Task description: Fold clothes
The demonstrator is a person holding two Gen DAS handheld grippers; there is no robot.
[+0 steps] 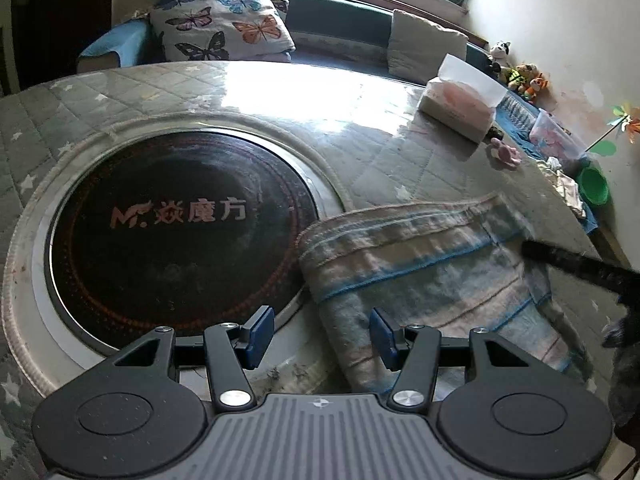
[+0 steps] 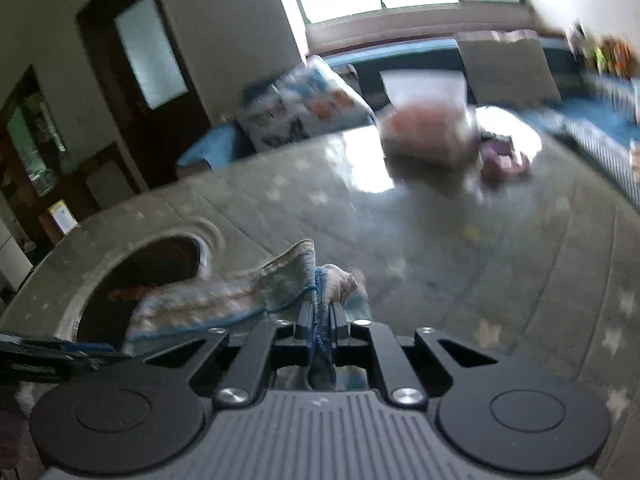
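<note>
Blue-striped pale towel; grey star-patterned quilted table cover.

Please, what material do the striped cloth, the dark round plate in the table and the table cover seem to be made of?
Striped blue, grey and pink cloth: looks like soft terry or woven cotton, with a fuzzy nap and a stitched hem.
Dark round plate: probably glass or ceramic; smooth, glossy, printed lettering, metal-looking ring.
Grey star-patterned table cover: quilted fabric with diamond stitching; its strong glare suggests a clear sheet on top, though I cannot be sure.

tissue box motion-blurred, towel corner hidden by dark arm
</note>
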